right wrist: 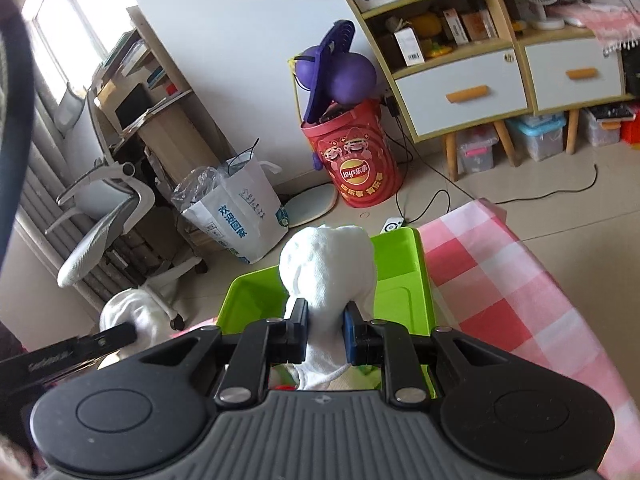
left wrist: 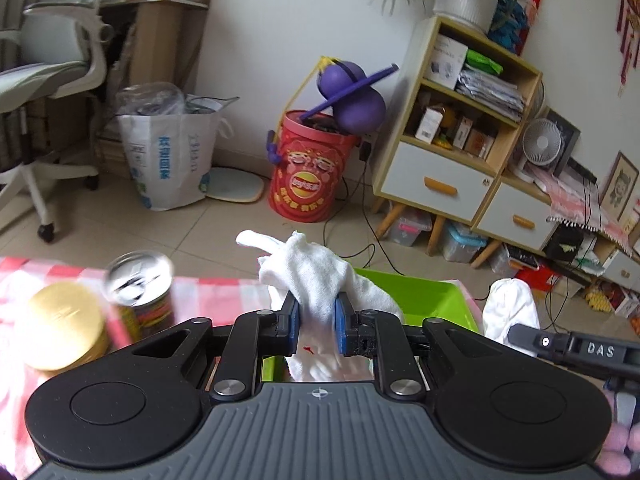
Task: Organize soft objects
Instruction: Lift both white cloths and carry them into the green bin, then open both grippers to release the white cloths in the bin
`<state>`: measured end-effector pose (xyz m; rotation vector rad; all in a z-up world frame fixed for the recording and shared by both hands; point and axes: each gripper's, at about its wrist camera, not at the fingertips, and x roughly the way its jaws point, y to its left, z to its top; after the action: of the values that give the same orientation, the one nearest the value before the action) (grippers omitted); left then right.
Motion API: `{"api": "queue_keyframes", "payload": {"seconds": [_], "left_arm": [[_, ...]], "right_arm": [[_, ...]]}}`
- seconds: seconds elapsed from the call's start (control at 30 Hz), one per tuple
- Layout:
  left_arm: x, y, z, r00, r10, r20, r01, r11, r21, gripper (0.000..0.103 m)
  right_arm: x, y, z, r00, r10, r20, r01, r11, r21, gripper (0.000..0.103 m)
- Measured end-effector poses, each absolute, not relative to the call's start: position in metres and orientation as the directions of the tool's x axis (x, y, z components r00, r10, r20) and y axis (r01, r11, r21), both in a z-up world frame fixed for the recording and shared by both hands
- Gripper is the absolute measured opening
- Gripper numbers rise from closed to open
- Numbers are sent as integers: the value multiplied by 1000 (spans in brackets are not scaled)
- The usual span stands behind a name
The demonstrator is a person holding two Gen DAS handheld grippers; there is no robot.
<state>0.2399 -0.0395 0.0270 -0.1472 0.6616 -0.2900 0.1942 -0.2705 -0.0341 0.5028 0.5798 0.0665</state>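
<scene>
Cloth is the matter here: each gripper clamps one white sock. The left gripper (left wrist: pixel 316 322) pinches a loose sock (left wrist: pixel 316 272) at its middle, and the right gripper (right wrist: pixel 326 334) squeezes a bundled sock (right wrist: pixel 328 268) at its narrow part. Both are held above the green bin (right wrist: pixel 404 300) on the pink checked cloth (right wrist: pixel 500 280). Such socks seem light, soft and floppy, so a bunched fold is probably the best place to hold. What lies inside the bin is mostly hidden. Two cans (left wrist: pixel 140 284) stand beside.
</scene>
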Motion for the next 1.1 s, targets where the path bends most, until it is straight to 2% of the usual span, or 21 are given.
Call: {"api": "queue_keyframes", "payload": {"seconds": [0.53,0.83,1.0,1.1], "left_arm": [[305,-95,-32,666,-357,-655,347,926,-150,16],[325,-111,-60,599,-241,-763,314,948,-53,16],[328,-105,-65,586,-228,-778,299,953,-54,17],[326,-104,-64,589,-229,-775,304,951,-50,23]], "right_arm": [[221,-280,-80,800,203,-565,119,869,480,0],[228,-277,-89,787,208,-581,116,875,471,0],[229,-277,-89,782,212,-586,113,876,468,0],[229,-277,-89,782,212,-586,115,875,470,0]]}}
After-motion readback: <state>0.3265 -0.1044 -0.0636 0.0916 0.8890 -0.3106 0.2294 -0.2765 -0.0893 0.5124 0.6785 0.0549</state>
